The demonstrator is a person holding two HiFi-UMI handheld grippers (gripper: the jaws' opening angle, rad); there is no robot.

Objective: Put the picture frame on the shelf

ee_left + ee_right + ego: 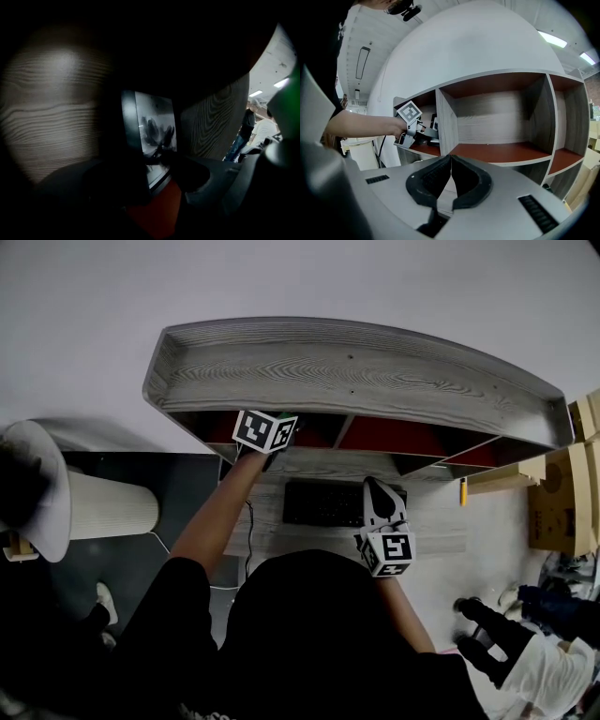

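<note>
Looks like an office. Black keyboard (323, 504) on a pale wood-grain counter (431, 521), long ceiling strip lights (553, 39), stacked brown cardboard boxes (562, 498).

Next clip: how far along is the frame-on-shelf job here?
Done: the picture frame stands on the red floor of the leftmost compartment of the shelf. In hand: the left gripper is inside that compartment, jaws apart with the frame between them, apparently not pressing it. Left: draw that gripper out without tipping the frame. The right gripper, jaws together and empty, hangs outside.
</note>
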